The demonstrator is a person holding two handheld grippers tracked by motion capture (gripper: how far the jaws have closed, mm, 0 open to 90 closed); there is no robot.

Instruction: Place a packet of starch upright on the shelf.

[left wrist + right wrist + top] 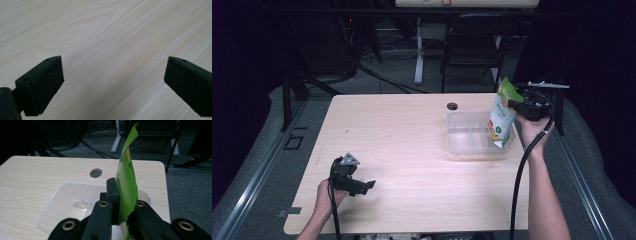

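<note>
High view: a pale wooden desk [412, 150] carries a clear plastic tub [462, 135] near its right edge, just in front of a round cable hole [452, 106] toward the far edge. The right gripper [518, 106], held in the person's right hand [532, 131] above the right edge of the desk, grasps a green and white pouch [502, 120] by its top strip; the pouch hangs upright, its lower end over the right end of the tub, and whether it touches the tub's floor cannot be told. The left gripper [362, 186] is held in the left hand [328, 197] low over the near left part of the desk, well apart from the tub. Right gripper view: the two black jaws are clenched on the green top edge of the pouch [127, 187], which stands up between them, with the tub [65, 200] below and the cable hole [96, 173] beyond it. Left gripper view: the left gripper [112, 80] has its jaws released and spread wide, with bare desk [110, 37] between and below the pads [48, 82] and nothing held.
</note>
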